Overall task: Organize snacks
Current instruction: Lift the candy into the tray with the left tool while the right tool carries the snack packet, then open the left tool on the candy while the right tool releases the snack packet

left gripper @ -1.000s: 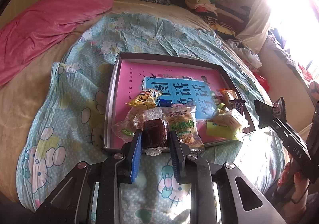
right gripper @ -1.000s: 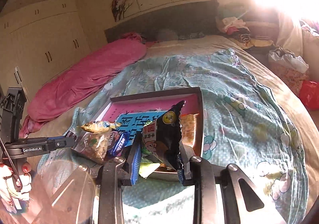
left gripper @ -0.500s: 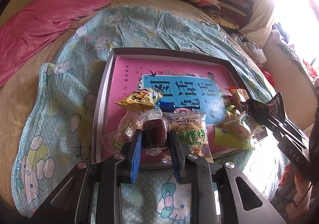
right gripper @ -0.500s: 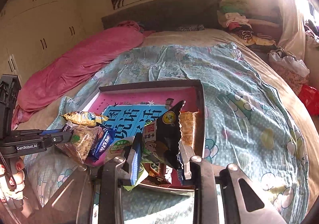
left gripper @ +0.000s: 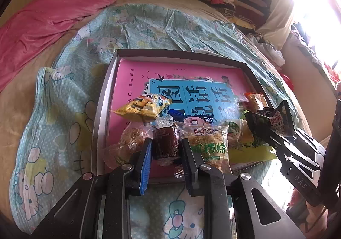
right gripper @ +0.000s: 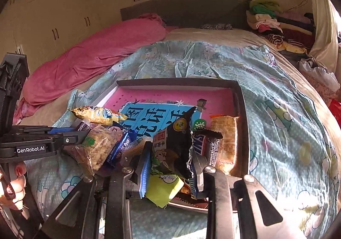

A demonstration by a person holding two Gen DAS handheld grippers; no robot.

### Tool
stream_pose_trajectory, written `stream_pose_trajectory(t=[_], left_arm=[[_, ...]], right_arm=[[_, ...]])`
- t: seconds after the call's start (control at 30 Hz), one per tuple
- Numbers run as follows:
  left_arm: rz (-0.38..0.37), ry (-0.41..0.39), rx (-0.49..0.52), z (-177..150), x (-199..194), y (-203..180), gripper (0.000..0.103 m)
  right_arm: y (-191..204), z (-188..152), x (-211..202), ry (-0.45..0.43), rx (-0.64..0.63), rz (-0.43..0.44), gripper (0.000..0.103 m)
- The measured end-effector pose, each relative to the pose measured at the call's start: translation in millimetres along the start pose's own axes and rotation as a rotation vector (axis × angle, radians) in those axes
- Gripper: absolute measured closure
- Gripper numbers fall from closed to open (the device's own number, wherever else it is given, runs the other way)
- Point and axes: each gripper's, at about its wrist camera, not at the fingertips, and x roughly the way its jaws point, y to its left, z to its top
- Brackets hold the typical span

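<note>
A bed fills both views, spread with a pale blue cartoon-print quilt (left gripper: 64,98) and a pink blanket (right gripper: 93,58) bunched along its left side. On the quilt lies a shallow grey-rimmed tray (left gripper: 102,111) with a pink and blue printed bottom. Snacks crowd the tray's near end: a yellow packet (left gripper: 142,108) on top of the heap, a green-lettered cracker bag (left gripper: 210,143) just right of the left gripper, an orange-wrapped bar (right gripper: 227,141) against the right wall. The left gripper (left gripper: 166,153) is clamped on a dark brown wrapped cake (left gripper: 165,143) — held over the tray's near edge. The right gripper (right gripper: 170,166) pinches a black snack packet (right gripper: 172,149), upright above the near right corner — a yellow-green wrapper (right gripper: 164,190) shows beneath it
</note>
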Motion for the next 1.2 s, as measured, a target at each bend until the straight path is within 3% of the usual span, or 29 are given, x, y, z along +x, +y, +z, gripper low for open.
stream_pose_trajectory(t=[0.33, 0.53, 1.2], left_arm=[[0.0, 0.01, 0.004, -0.2, 3.7, -1.1, 0.076], [-0.002, 0.012, 0.005, -0.7, 4.2, -1.3, 0.076], [-0.019, -0.007, 0.026, 0.5, -3.4, -5.6, 0.073]], right_arm=[[-4.0, 0.4, -2.7, -0.003, 0.008, -0.013, 0.071], [-8.4, 0.5, -9.7, -0.022, 0.03, -0.022, 0.058], [-11.9, -2.2, -30.5, -0.055, 0.055, -0.024, 0.048]])
